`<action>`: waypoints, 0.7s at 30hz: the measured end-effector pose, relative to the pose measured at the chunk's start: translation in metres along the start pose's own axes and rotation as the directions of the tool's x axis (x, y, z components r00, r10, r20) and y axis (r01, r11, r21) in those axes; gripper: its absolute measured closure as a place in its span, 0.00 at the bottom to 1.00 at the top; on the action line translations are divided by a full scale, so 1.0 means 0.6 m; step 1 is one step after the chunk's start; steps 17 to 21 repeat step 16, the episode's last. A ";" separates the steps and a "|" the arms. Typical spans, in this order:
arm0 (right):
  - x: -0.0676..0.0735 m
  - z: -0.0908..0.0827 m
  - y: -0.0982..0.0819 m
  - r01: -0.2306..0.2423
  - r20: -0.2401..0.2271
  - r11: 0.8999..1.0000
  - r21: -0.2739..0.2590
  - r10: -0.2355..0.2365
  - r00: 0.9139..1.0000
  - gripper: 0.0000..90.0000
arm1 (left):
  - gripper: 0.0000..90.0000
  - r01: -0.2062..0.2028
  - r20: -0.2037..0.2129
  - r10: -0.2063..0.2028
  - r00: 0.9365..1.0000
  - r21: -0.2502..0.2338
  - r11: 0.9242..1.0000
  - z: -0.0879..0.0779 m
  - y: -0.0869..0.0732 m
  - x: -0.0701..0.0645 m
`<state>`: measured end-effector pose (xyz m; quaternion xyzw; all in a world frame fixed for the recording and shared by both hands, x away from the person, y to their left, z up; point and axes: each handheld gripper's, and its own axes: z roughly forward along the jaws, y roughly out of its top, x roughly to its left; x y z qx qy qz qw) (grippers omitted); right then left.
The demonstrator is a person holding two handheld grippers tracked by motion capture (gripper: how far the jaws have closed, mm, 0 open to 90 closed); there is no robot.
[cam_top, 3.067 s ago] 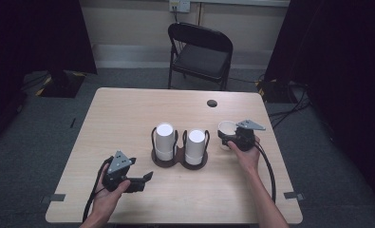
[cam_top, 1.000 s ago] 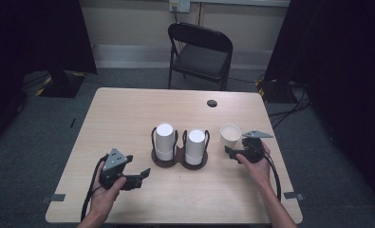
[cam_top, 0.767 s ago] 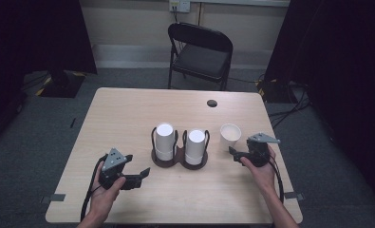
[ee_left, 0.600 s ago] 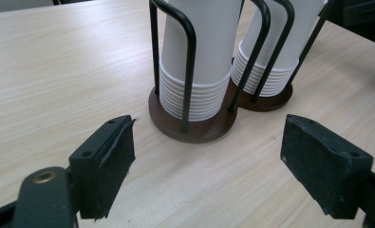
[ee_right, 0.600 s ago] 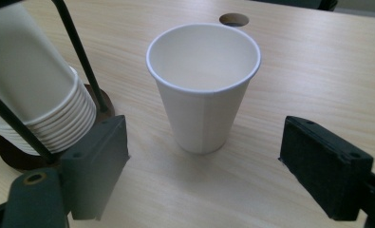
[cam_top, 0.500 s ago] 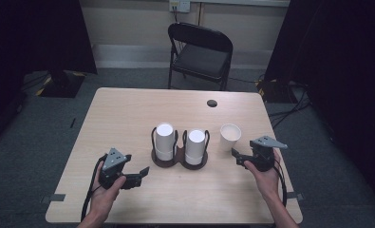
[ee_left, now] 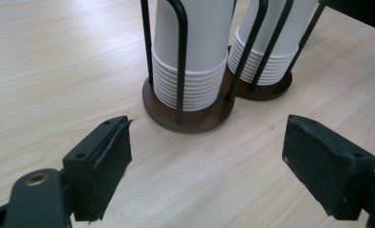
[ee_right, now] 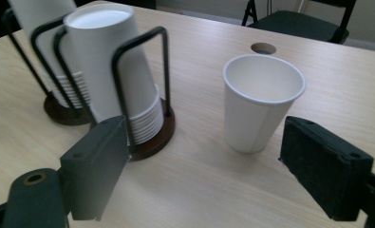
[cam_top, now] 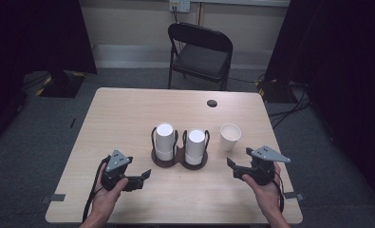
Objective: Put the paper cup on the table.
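Right of centre on the counter [cam_top: 128, 114], a single paper cup [cam_top: 230, 137] stands upright beside the cup rack [cam_top: 179, 159]; both hand-held grippers, left hand-held gripper [cam_top: 146, 175] and right hand-held gripper [cam_top: 229, 167], are released, grasping nothing.

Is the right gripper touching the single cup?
Apart. The right gripper view shows the cup standing free ahead of the open jaws, and the high view shows bare table between it and the right gripper.

Black two-jaw left gripper [cam_top: 145, 175] sits lower left of the high view, held in the left hand [cam_top: 110, 194], jaws spread wide. Black two-jaw right gripper [cam_top: 229, 164], lower right, in the right hand [cam_top: 266, 190], jaws likewise wide apart, nothing between.
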<state>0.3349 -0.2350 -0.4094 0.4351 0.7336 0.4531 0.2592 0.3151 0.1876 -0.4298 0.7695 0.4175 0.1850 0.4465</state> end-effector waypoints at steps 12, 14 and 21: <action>0.025 -0.016 -0.034 -0.007 -0.012 1.000 0.017 0.008 1.000 0.18 | 0.18 -0.002 0.008 0.002 1.000 0.012 1.000 0.008 -0.006 -0.002; 0.023 -0.018 -0.036 0.008 -0.006 1.000 0.018 -0.007 1.000 0.18 | 0.18 -0.013 0.009 0.013 1.000 0.011 1.000 0.009 -0.006 -0.005; 0.018 -0.018 -0.037 -0.005 -0.006 1.000 0.017 0.005 1.000 0.18 | 0.18 -0.024 0.004 0.023 1.000 0.013 1.000 0.008 -0.006 -0.006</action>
